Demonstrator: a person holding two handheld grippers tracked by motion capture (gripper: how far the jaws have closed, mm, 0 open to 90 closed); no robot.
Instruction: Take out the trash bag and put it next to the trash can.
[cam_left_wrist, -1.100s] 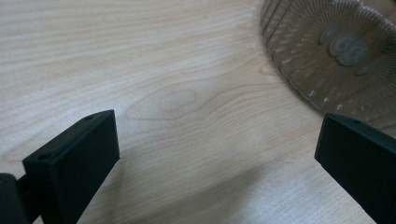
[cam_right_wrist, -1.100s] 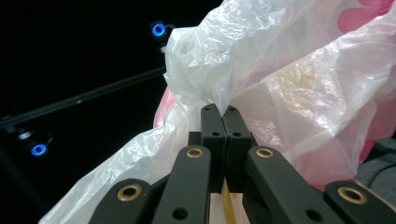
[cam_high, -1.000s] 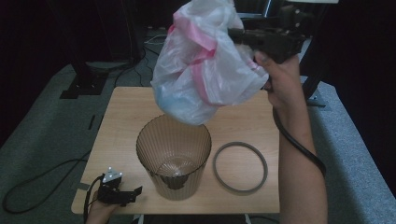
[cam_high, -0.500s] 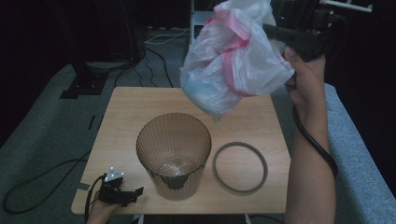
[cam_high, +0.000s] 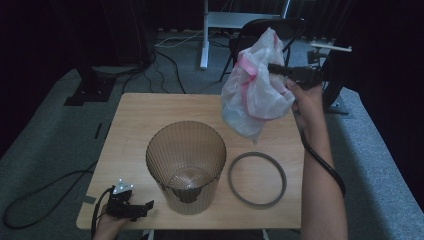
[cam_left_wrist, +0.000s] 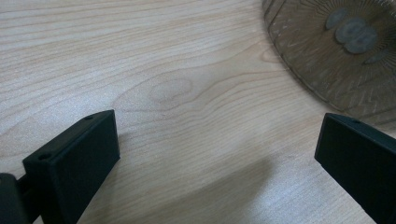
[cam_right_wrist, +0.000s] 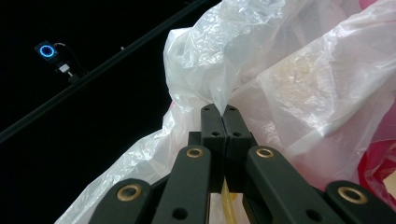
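A crumpled white plastic bag (cam_high: 255, 92) with a pink band hangs in the air over the table's far right part, above and right of the bin. My right gripper (cam_high: 272, 68) is shut on its upper edge; in the right gripper view the jaws pinch a fold of the bag (cam_right_wrist: 280, 84) at the gripper (cam_right_wrist: 223, 112) tips. A ribbed, translucent brown bin (cam_high: 186, 165) stands upright and open near the table's front middle. My left gripper (cam_high: 137, 207) rests low at the front left corner, open over bare wood (cam_left_wrist: 187, 93), with the bin's base (cam_left_wrist: 345, 46) ahead to its right.
A grey ring (cam_high: 257, 179) lies flat on the wooden table (cam_high: 135, 120) right of the bin. Behind the table are a dark chair (cam_high: 260, 30), a white desk leg (cam_high: 204, 35) and cables on grey carpet. The right gripper's cable (cam_high: 325, 165) trails along the forearm.
The right gripper has carried the bag downward and to the right, away from above the bin. The left gripper has stayed put.
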